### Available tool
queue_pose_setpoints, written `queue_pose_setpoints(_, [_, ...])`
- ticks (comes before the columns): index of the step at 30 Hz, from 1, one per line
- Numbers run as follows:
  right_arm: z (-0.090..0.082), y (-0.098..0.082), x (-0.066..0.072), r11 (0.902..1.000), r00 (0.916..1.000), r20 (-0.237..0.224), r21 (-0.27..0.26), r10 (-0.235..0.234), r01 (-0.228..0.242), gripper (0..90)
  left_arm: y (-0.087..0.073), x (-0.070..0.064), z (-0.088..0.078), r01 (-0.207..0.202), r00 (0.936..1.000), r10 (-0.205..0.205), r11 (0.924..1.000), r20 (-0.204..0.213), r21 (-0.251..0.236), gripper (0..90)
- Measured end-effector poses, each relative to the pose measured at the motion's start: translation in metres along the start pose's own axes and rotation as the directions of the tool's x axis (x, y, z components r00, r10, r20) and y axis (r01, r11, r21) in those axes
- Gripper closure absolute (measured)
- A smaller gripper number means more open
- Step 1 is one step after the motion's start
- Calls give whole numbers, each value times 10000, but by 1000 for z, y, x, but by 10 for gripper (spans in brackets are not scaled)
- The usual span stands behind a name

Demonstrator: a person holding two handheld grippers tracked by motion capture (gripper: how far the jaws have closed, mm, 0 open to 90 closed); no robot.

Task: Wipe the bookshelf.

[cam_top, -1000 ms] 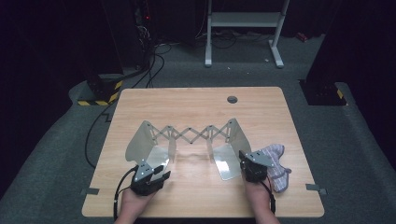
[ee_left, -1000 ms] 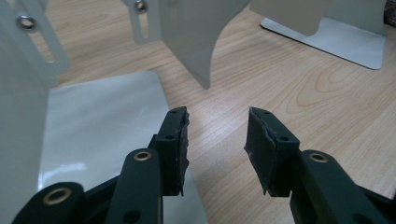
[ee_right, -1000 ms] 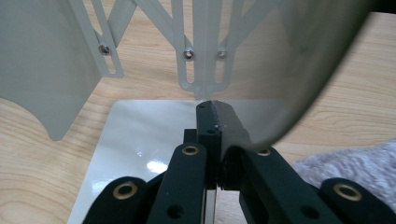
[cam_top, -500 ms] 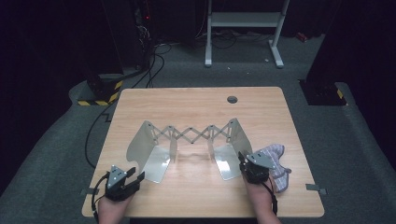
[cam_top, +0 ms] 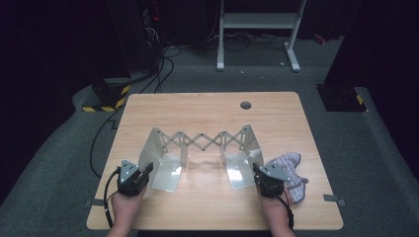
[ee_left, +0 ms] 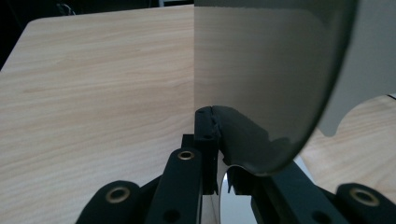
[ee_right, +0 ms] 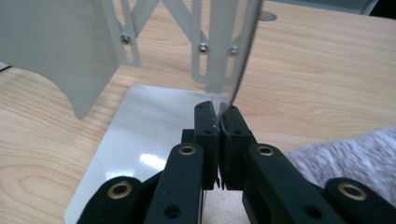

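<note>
Left gripper view, bookend [ee_left: 261, 70] cropped, hiding table [ee_left: 93, 93]

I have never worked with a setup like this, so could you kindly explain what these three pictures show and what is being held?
A person sits at a wooden table with a two-jawed tool in each hand. The high view looks down from above; the other two views come from cameras riding on each tool, looking along its black jaws. On the table stands an expandable metal bookend rack, two upright end plates joined by a scissor lattice, with a purple-striped cloth beside it. The left hand-held gripper is shut on the edge of one end plate; the right hand-held gripper is shut on the other.
</note>
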State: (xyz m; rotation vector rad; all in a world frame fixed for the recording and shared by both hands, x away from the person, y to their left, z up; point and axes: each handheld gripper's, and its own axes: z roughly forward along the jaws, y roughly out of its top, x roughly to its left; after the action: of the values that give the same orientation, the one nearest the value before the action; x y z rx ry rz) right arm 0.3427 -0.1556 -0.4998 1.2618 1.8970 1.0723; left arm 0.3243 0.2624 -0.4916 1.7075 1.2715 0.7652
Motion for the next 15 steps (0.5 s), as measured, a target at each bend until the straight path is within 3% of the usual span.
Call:
queue_pose_setpoints(3, [8, 4, 1, 10000, 9999, 137, -30, 34, -33, 864, 7, -1, 11, 169, 9999, -169, 9998, -13, 60, 832])
queue_pose_setpoints(6, [23, 12, 1, 9998, 9984, 539, -22, -189, 191, 853, 13, -6, 22, -51, 9999, 54, 9999, -152, 155, 828])
queue_pose_setpoints(9, [36, 20, -5, 9998, 9966, 814, 151, -111, 99, 849, 19, -14, 33, -301, 9994, 304, 9994, -183, 197, 812])
queue_pose_setpoints(11, [41, 24, -9, 9995, 9966, 818, 320, -7, -19, 844, 21, -14, 39, -152, 9997, 153, 9998, -176, 91, 813])
queue_pose_setpoints(15, [41, 24, -9, 9993, 9964, 823, 341, -207, 179, 842, 22, -8, 46, 284, 9992, -285, 9996, -285, -57, 830])
